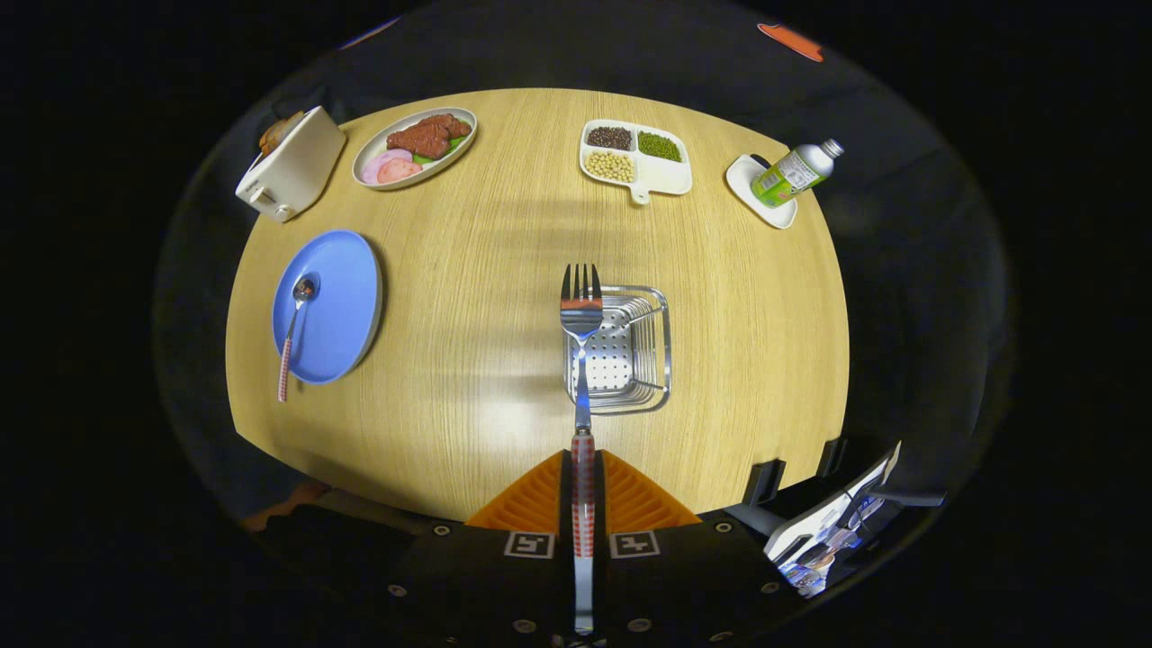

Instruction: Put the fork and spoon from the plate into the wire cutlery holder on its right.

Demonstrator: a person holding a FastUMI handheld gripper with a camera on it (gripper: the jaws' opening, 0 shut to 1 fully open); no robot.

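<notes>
My claw [583, 490] gripped the fork [581, 310] by its handle above the wire cutlery holder [630, 346], while the spoon [295, 328] waited on the plate [346, 306].

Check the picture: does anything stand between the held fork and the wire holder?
Nothing visible does. The tongs are shut on the fork, whose tines reach over the left rim of the holder. The holder looks empty.
</notes>
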